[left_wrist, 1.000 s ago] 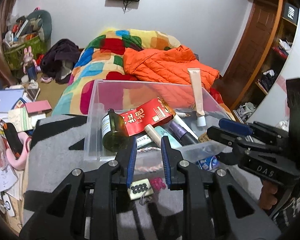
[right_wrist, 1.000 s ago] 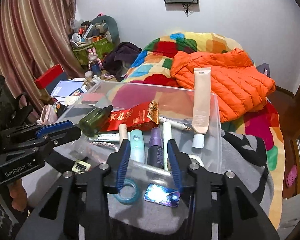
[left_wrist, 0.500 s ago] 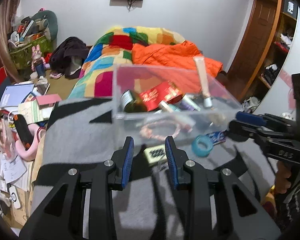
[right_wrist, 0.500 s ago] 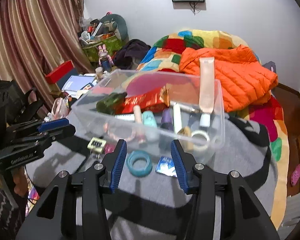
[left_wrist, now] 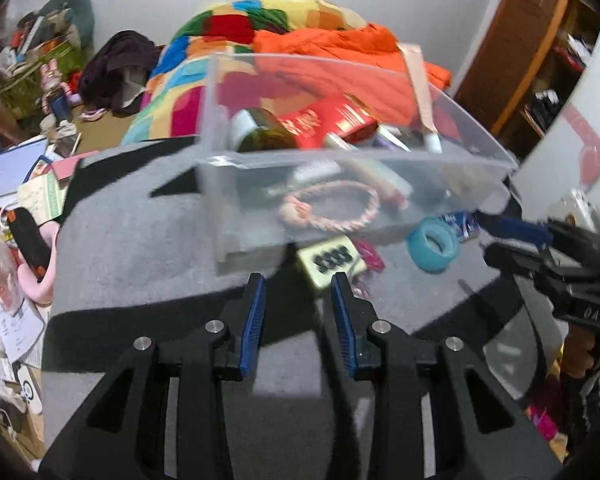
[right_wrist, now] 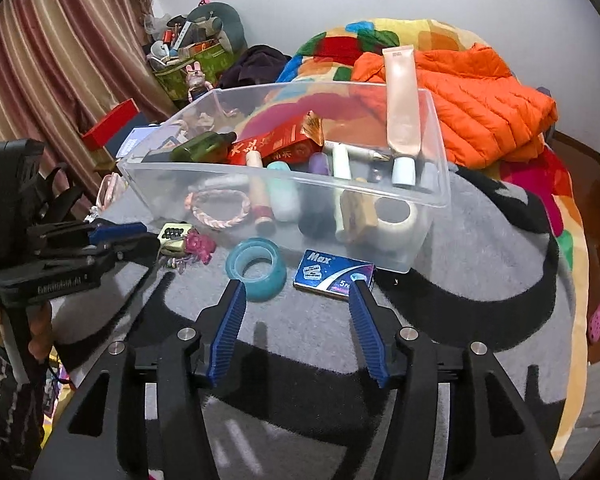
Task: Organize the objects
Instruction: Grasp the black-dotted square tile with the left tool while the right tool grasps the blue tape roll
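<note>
Since a second ago both of my grippers have pulled back from over the clear plastic bin (left_wrist: 340,184) and dropped toward the grey and black blanket (left_wrist: 140,248), so the loose items in front of the bin now sit ahead of the fingers rather than beneath them. From the left wrist camera, my left gripper (left_wrist: 298,284) is released, its blue-padded jaws a little apart with nothing between them, and it points at a pale yellow tag with black lettering (left_wrist: 332,261) lying just in front of the bin beside a pink trinket (left_wrist: 370,254). A teal tape roll (left_wrist: 434,249) rests further right, near my right gripper (left_wrist: 512,240). Inside the bin I see a pink braided bracelet (left_wrist: 332,208), a dark green bottle (left_wrist: 260,136) and a red carton (left_wrist: 324,120). From the right wrist camera, my right gripper (right_wrist: 298,286) is released and its jaws are opening, empty, hovering over the blanket; the tape roll (right_wrist: 256,268) lies just by its left finger and a blue box marked Max (right_wrist: 332,274) just by its right finger. A peach tube (right_wrist: 402,108) leans upright against the bin's far right corner. My left gripper (right_wrist: 116,236) enters at the left edge, beside the tag.
</note>
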Motion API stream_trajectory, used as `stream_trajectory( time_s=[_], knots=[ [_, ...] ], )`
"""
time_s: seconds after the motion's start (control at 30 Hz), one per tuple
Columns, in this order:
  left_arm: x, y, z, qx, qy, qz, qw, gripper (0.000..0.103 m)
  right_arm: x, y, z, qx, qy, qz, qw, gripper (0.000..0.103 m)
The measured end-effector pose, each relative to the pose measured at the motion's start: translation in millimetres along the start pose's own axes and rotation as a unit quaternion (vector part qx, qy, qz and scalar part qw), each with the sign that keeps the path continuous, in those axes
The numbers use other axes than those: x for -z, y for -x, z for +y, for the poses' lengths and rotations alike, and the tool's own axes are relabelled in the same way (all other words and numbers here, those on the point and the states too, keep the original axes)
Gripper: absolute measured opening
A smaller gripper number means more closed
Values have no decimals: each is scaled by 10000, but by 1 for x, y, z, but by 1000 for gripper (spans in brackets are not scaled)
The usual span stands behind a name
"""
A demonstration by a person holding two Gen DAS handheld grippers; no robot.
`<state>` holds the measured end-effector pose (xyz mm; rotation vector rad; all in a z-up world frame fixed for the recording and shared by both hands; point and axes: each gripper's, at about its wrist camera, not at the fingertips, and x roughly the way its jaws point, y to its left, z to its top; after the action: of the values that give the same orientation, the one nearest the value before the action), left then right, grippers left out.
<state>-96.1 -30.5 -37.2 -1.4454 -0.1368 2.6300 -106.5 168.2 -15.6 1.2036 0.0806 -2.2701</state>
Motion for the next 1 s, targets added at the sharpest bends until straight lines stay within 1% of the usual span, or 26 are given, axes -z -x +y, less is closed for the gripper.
stream_trajectory(
  time_s=[0.07, 0.1, 0.17, 0.23, 0.4, 0.53, 0.63, 0.67, 0.73, 0.77, 0.8, 1.0],
  knots=[
    [3, -4, -7, -60, -167, 76, 9998, 33, 0, -3, 2, -27, 33, 23, 10000, 51],
    [5, -7, -10, -155, -239, 102, 9995, 33, 0, -4, 5, -27, 77, 35, 10000, 51],
    [3, -7, -14, -236, -326, 99, 9991, 33, -1, -6, 9, -8, 171, 52, 9998, 52],
    [-1, -9, -14, -204, -315, 132, 9992, 33, -3, -10, 16, 17, 287, 65, 9996, 52],
    [-11, -19, -19, -277, -465, 210, 9983, 35, -9, -21, 28, 75, 526, 125, 9985, 53],
    [-15, -23, -25, -228, -508, 163, 9983, 43, -10, -32, 37, 236, 767, 183, 9966, 53],
    [-18, -24, -25, -241, -528, 110, 9983, 43, -8, -39, 39, 277, 826, 238, 9959, 53],
    [-19, -25, -25, -237, -511, 91, 9984, 43, -7, -39, 39, 309, 841, 193, 9958, 53],
    [-19, -27, -24, -214, -437, 100, 9988, 43, -7, -38, 40, 315, 862, 164, 9956, 44],
    [-20, -28, -23, -206, -410, 105, 9989, 43, -7, -38, 40, 313, 861, 157, 9957, 41],
    [-20, -28, -23, -209, -394, 92, 9990, 41, -6, -38, 40, 308, 858, 155, 9957, 36],
    [-15, -21, -19, -266, -317, 13, 9991, 41, -4, -33, 38, 247, 772, 90, 9967, 35]
  ],
)
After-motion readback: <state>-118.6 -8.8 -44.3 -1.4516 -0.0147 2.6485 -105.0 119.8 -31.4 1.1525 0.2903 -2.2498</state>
